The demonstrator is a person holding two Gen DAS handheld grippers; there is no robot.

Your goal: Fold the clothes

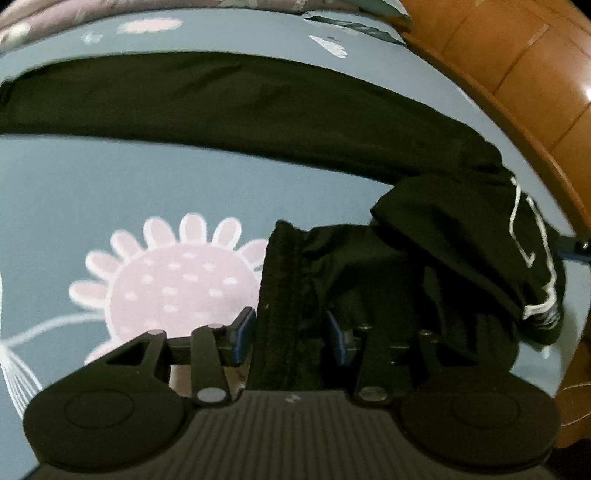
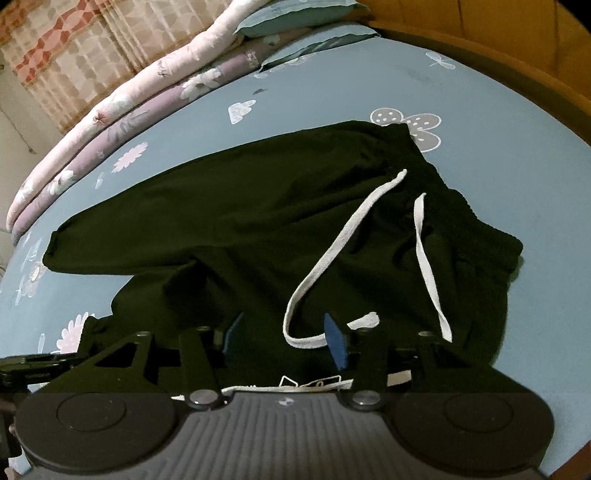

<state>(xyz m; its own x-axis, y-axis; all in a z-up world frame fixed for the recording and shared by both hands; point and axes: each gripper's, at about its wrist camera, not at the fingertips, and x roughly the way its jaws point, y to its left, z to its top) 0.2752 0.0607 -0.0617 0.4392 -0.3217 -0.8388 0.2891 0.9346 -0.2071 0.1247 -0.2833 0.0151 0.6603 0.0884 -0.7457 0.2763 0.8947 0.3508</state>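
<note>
Black trousers [image 2: 258, 206] with a white drawstring [image 2: 332, 251] lie on a blue flowered bed sheet [image 2: 517, 166]. In the left wrist view one leg [image 1: 221, 107] stretches flat across the bed, and the other leg's ribbed cuff [image 1: 284, 295] stands between the blue pads of my left gripper [image 1: 291, 332], which is shut on it. My right gripper [image 2: 284, 339] has black cloth and the drawstring between its pads, near the waistband [image 2: 461, 206]; the jaws stand fairly wide and a firm grip does not show.
Folded pink and purple quilts [image 2: 122, 110] and a teal pillow [image 2: 295, 14] lie at the far side of the bed. A wooden bed frame [image 1: 517, 74] curves along the right edge. A patterned curtain [image 2: 74, 44] hangs behind.
</note>
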